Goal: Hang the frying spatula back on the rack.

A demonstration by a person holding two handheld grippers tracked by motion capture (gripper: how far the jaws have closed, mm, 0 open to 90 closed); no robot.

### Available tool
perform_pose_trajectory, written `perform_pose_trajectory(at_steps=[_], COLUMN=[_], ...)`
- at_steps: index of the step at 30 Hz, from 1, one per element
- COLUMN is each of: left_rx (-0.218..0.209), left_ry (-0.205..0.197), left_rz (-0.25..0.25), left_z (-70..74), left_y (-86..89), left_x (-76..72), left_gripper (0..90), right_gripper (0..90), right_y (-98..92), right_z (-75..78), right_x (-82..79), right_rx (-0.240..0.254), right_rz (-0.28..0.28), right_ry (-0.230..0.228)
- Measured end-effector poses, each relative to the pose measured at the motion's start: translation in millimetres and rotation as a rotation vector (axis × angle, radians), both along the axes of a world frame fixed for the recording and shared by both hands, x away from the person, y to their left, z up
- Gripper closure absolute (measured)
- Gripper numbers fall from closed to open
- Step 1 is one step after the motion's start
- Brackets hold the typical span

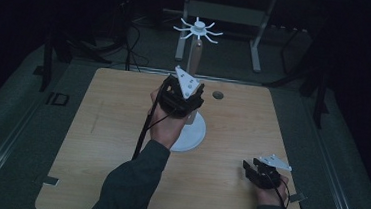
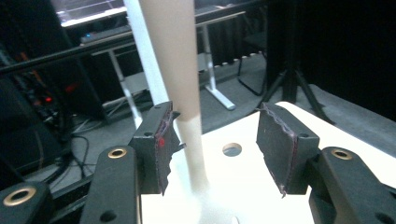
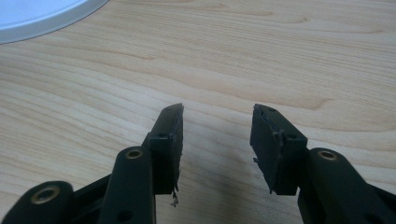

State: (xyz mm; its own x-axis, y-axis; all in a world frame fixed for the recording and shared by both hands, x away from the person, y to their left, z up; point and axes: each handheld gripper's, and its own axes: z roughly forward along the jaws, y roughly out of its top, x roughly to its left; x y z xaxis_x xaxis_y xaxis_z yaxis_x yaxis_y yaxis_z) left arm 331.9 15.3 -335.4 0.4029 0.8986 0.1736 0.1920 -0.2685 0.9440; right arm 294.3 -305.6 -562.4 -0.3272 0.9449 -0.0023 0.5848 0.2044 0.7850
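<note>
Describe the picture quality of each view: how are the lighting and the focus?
High view: dim and underexposed, surroundings nearly black, though the table and white stand stay readable. Left gripper view: brighter, the stand's pole is close and soft, and the tabletop beyond glares almost white. Right gripper view: evenly lit, wood grain crisp, with the open right gripper slightly soft at its near edge.

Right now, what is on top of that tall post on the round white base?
A white hub with thin curved arms caps the post; nothing hangs on the arms. The open left gripper and its hand cover the post's lower part and some of the round white base.
</note>
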Motion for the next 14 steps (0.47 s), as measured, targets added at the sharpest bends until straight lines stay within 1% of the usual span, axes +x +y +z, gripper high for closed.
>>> perform_pose_trajectory(at_steps=[2, 7, 9, 11, 12, 14], left_rx=[-0.007, -0.051, -0.054, -0.067, -0.079, -0.082], left_ry=[0.017, 0.069, 0.087, 0.109, 0.121, 0.152], left_rz=[-0.013, -0.059, -0.075, -0.089, -0.093, -0.109], left_z=[-1.9, -9.8, -14.4, -21.0, -25.8, -38.2], left_y=[1.6, 8.7, 12.5, 16.8, 18.9, 24.7], left_x=[-1.2, -4.2, -6.2, -9.1, -10.9, -14.9], left_gripper=[47.0, 47.0, 47.0, 46.9, 46.9, 46.9], right_gripper=[53.9, 53.9, 53.9, 53.8, 53.8, 53.5], right_y=[-0.4, -2.1, -2.7, -2.9, -3.1, -4.1], right_z=[0.1, 0.5, 0.5, 0.5, 0.5, 0.3], right_x=[-0.2, -0.9, -1.0, -1.0, -1.0, -0.6], right_rx=[0.003, 0.006, 0.006, 0.005, 0.004, 0.003], right_rz=[-0.003, -0.008, -0.009, -0.010, -0.011, -0.013], right_ry=[0.001, 0.000, 0.000, 0.000, 0.001, 0.002])
